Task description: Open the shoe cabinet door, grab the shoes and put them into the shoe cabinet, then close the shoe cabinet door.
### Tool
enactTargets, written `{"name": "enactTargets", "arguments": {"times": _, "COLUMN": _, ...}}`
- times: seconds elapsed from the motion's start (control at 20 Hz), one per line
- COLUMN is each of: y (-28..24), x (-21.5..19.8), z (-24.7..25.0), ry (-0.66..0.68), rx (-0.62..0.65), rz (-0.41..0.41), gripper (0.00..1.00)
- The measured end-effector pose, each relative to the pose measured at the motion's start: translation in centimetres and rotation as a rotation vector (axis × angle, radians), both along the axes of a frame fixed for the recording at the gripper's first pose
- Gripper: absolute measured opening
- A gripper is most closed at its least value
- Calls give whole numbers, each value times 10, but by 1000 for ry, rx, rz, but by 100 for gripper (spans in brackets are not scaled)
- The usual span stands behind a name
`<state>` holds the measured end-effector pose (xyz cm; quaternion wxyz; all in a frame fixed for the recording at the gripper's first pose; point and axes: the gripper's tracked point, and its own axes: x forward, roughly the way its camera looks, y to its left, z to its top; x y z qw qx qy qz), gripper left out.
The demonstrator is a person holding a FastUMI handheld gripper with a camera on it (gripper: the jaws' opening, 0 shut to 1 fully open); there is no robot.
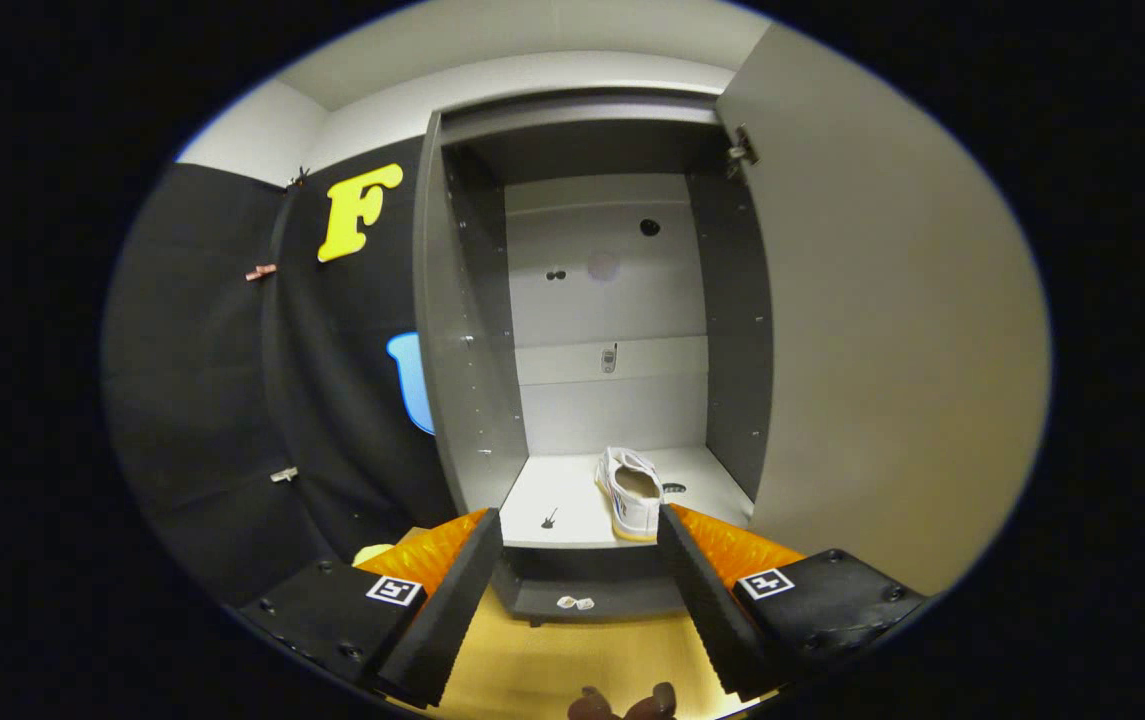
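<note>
Gripper view, going front to back:

Gripper (pixel 580 530): fingers spread wide apart, nothing pinched between them, so it's not holding anything. They point straight at the cabinet opening.

Fingers: the left finger (pixel 452 600) and the right finger (pixel 697 590) frame the front lip of the bottom shelf, with plenty of bare floor showing in the gap.

Shoe cabinet (pixel 472 400): grey box, standing open, dead ahead of the fingers. Inside walls have rows of little peg holes, and the back panel has a couple of dark holes plus a small fitting partway up.

Cabinet door (pixel 892 330): swung fully open on the right, its pale inner face turned toward the camera, with a hinge (pixel 740 150) at the top corner.

Shoe (pixel 632 492): a single white sneaker already sitting on the bottom shelf (pixel 557 495), right of the shelf's middle, close to the front edge. It's just beyond the right finger's tip and leans a bit to one side. Can't tell if the finger touches it, looks apart to me.

Shelf extras: a tiny dark mark left of the shoe, too small to make out.

Floor (pixel 572 650): yellowish wood tone below the cabinet base, with two small pale tags on the plinth.
</note>
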<state>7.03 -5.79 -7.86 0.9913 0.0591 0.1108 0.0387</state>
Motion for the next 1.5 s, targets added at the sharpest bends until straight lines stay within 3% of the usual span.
{"name": "enactTargets", "arguments": {"times": 0.3, "y": -54, "x": -103, "z": 33, "ry": -15, "rx": 44, "rz": -1, "gripper": 98}}
{"name": "enactTargets", "arguments": {"times": 0.45, "y": -85, "x": -154, "z": 44, "ry": -8, "rx": 58, "rz": 47, "gripper": 98}}
{"name": "enactTargets", "arguments": {"times": 0.7, "y": -171, "x": -203, "z": 50, "ry": -22, "rx": 14, "rz": 20, "gripper": 98}}
{"name": "enactTargets", "arguments": {"times": 1.0, "y": -250, "x": -193, "z": 37, "ry": -4, "rx": 8, "rz": -48, "gripper": 98}}
{"name": "enactTargets", "arguments": {"times": 1.5, "y": -311, "x": -119, "z": 28, "ry": -28, "rx": 39, "rz": -7, "gripper": 98}}
